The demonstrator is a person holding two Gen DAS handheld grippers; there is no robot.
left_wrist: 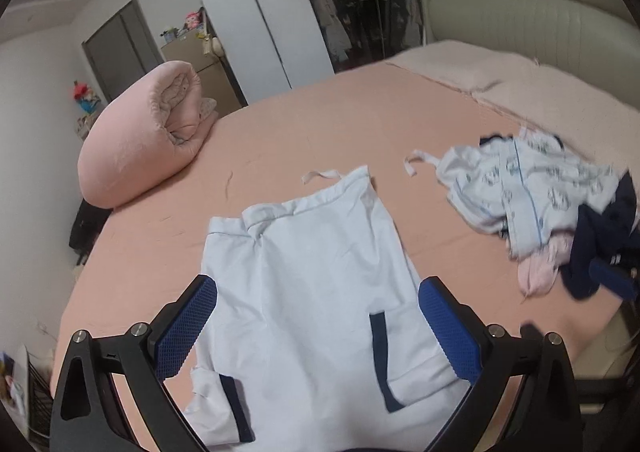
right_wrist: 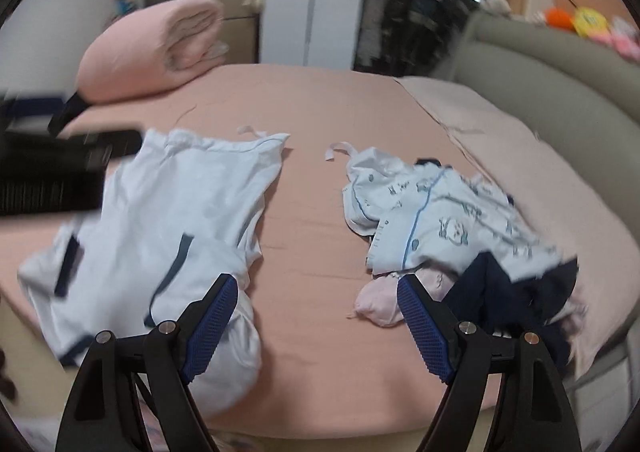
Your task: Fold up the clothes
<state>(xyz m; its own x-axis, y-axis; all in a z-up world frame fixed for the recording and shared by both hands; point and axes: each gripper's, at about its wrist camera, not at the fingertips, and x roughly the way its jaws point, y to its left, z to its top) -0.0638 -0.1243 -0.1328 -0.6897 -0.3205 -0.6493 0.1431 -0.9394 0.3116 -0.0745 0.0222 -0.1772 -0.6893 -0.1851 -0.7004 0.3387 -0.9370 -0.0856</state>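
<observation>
mostly flat, pale blue shorts (left_wrist: 320, 292) show navy trim.

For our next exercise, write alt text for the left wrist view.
A pale blue garment with navy trim lies spread on a pink bed, framed by the open left gripper. A heap of clothes lies right, a rolled pink duvet left.

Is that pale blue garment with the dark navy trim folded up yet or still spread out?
Spread out. The pale blue garment with navy trim lies open and mostly flat on the pink bedsheet, its drawstring end showing.
</observation>
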